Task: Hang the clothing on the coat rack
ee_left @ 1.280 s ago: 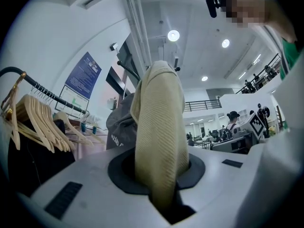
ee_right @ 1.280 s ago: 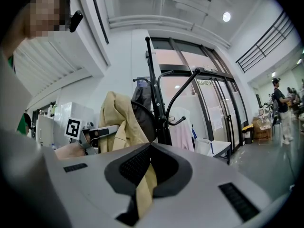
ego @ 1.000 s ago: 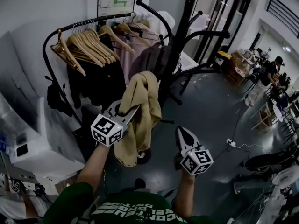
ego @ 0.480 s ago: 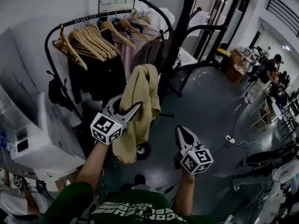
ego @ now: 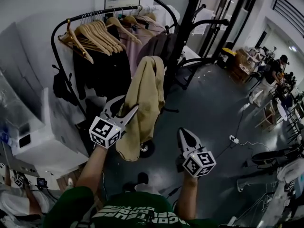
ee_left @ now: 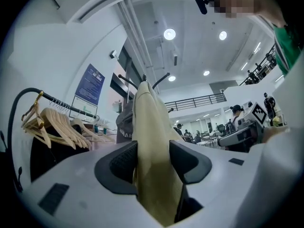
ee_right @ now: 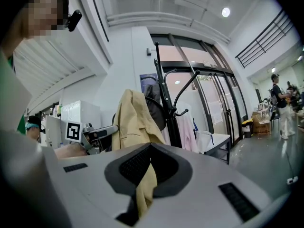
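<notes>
A tan jacket [ego: 147, 96] hangs from an arm of the black coat rack [ego: 183, 37], draped down to near the floor. My left gripper [ego: 121, 109] is at the jacket's left edge. In the left gripper view its jaws have just been opening, and the tan cloth [ee_left: 149, 122] hangs between them without being squeezed. My right gripper [ego: 186, 137] is lower and to the right, apart from the jacket, with its jaws shut. In the right gripper view a tan strip shows in the slit behind the joined tips [ee_right: 151, 148]. The jacket [ee_right: 133, 120] hangs to the left of the rack's pole [ee_right: 166, 99].
A black clothes rail [ego: 95, 14] with wooden hangers and dark garments stands behind the jacket. White cabinets [ego: 38, 141] line the left. The rack's wheeled base [ego: 146, 148] sits under the jacket. A cable and socket strip [ego: 233, 139] lie on the floor at right, with people [ego: 275, 72] further off.
The left gripper's jaws have spread apart around the jacket's edge. The jacket now hangs straighter from the rack. Both grippers have drifted slightly back from it.
</notes>
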A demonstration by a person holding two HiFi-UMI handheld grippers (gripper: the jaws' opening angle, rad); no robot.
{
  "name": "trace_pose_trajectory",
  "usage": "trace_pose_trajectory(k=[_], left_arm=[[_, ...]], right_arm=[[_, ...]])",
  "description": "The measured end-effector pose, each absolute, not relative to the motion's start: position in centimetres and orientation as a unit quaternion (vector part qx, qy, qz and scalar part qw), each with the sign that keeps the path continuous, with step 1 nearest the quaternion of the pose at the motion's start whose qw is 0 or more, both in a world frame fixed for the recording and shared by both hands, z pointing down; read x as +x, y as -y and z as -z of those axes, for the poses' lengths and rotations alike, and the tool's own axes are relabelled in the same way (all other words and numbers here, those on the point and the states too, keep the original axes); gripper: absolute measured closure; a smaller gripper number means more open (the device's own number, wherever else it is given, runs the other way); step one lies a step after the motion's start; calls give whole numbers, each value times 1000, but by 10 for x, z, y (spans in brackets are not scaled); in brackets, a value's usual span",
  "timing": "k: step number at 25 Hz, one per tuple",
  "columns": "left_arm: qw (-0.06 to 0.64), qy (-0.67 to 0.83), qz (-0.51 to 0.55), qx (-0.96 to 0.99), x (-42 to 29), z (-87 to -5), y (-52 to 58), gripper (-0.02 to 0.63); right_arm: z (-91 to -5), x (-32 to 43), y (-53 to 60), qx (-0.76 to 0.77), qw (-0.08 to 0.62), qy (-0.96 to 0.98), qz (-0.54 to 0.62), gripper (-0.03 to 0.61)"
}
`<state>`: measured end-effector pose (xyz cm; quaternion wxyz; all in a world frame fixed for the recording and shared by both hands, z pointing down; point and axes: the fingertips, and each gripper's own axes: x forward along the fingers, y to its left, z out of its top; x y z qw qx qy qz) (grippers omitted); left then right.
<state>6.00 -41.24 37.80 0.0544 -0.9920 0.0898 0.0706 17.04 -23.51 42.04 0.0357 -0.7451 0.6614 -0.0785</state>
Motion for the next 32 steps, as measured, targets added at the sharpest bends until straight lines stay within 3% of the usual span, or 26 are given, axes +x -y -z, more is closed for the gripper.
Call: trace_pose_trajectory(k=[9,19,32], left_arm=[[24,-121,-58,-991,25,-401,398,434],[6,-115,-58,-992,39,-406,372,605],[-18,-123,-44,-991,68,-427,347,610]], right_arm=[[-429,152,233,-734,24,-673,82,571],[-423,169,234,-727,11,-682,75,571],[-431,198,239,-711,0,-698,82,571]])
